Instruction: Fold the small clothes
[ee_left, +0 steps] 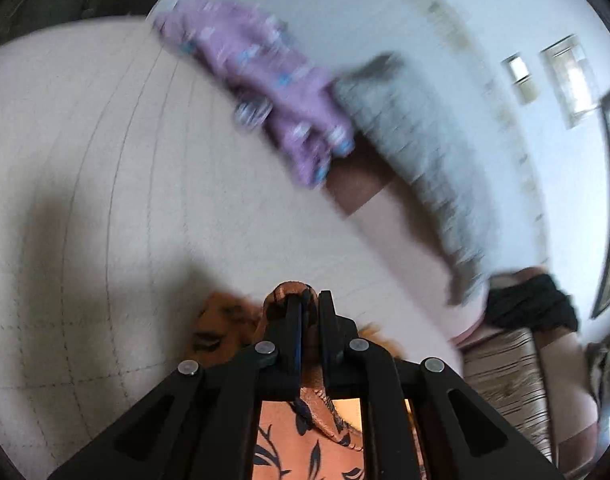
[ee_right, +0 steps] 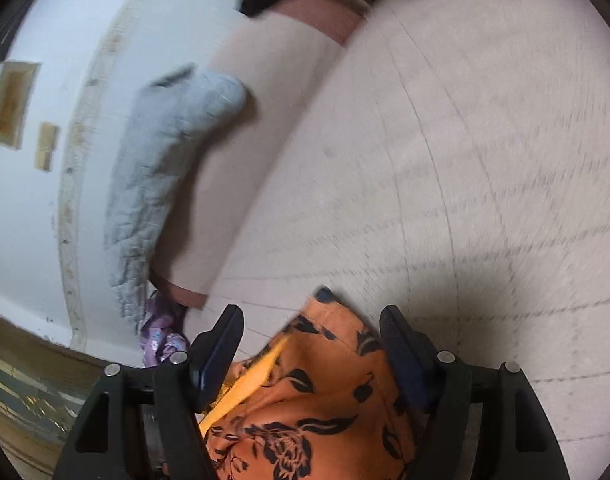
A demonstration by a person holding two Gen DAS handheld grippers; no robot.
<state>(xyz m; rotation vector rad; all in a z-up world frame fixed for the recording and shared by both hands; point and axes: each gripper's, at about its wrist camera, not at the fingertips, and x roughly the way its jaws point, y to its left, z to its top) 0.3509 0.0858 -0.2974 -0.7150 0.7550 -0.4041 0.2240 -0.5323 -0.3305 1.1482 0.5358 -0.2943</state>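
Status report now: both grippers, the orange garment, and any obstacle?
Left gripper shut on orange garment. Right gripper open, garment between its fingers, not pinched. Purple garment and grey cloth lie apart.

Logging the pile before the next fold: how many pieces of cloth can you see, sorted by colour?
Orange with black flowers: 1, the orange garment
Purple patterned: 1, the purple garment
Grey quilted: 1, the grey cloth
Black: 1, the black cloth
Total: 4
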